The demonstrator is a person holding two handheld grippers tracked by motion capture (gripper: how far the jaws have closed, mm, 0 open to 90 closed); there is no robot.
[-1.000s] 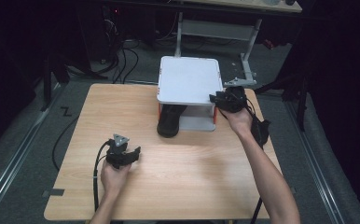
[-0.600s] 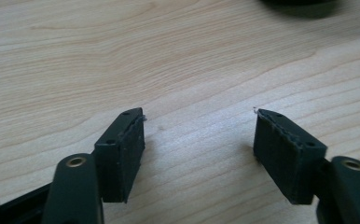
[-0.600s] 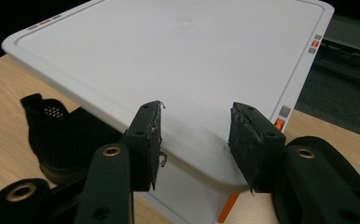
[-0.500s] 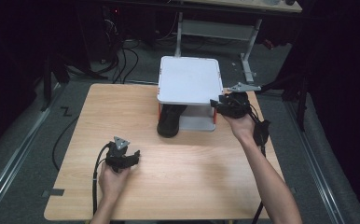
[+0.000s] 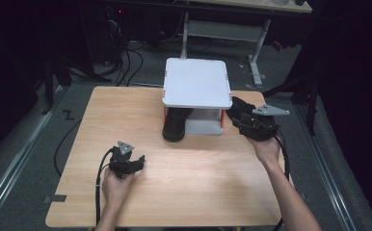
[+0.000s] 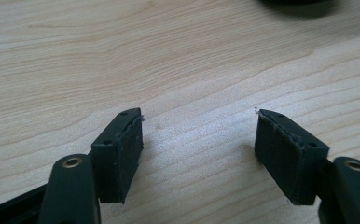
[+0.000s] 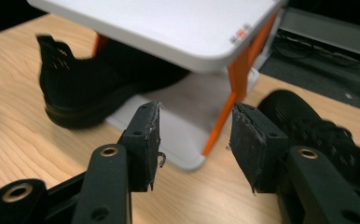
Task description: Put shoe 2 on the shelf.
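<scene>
On the far middle of the wooden surface stands a small white rack with orange posts and a lower shelf. One black shoe lies on that shelf under the white top, its end sticking out toward the person onto the wood. A second black shoe lies on the surface just beside the rack's right side.

At that right side the right gripper hovers close to the second shoe. Its jaws stand partly open with nothing between them; in the right gripper view they frame the rack's near orange post, and the shoe lies past the right jaw, not touched by it.

Near the person's edge, well apart from the rack, the left gripper sits low over bare wood. Its jaws are spread wide and hold nothing.
</scene>
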